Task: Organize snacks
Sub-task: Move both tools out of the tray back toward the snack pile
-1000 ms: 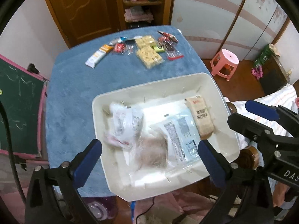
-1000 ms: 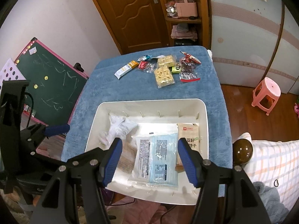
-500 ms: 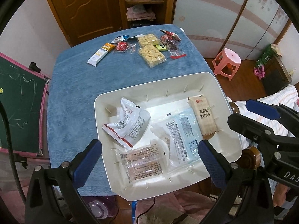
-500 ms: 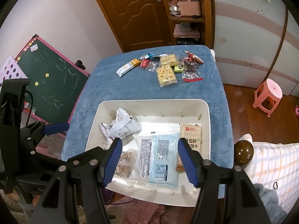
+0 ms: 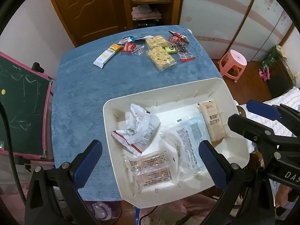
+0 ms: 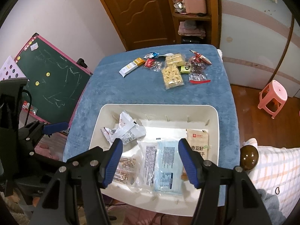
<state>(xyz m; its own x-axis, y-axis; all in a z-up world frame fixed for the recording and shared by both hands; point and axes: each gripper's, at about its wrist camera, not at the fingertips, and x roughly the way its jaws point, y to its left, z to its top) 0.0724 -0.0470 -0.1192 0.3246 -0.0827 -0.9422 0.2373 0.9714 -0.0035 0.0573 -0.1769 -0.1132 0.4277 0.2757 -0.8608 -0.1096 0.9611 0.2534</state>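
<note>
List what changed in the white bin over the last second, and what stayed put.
In the white bin, the clear packet of brown biscuits dropped and settled flat at the near left; the crumpled white wrapper shifted and came to rest. The left gripper and right gripper stayed open and empty. The blue-and-white pack, tan packet and snacks on the blue cloth did not move.

The left gripper [image 5: 150, 155] points steeply downward, its blue-padded jaws spread wide with nothing between them. The right gripper [image 6: 150, 159] tilts down likewise, its jaws apart and holding nothing. Each gripper shows at the edge of the other's view, so they sit side by side, seemingly close, though the fisheye makes that hard to judge.
</note>
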